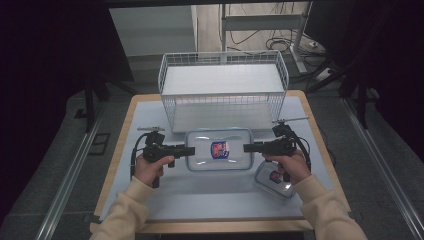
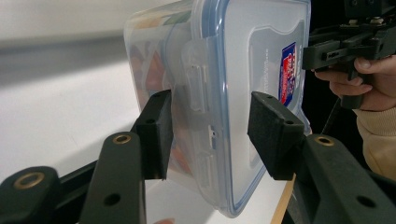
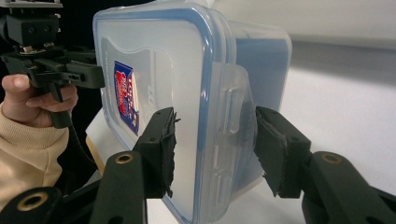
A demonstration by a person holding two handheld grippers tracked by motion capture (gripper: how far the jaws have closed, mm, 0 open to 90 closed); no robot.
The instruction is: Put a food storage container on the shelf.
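We see a glossy clear plastic box (image 1: 218, 149), a white wire basket (image 1: 223, 90), perhaps metal, and matt black tools.

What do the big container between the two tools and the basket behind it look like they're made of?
The large container looks like clear, glossy plastic: you see through its walls, and its lid has a blue seal rim and moulded clips. The basket looks like white-coated metal wire, an open grid of thin rods; the coating type is uncertain.
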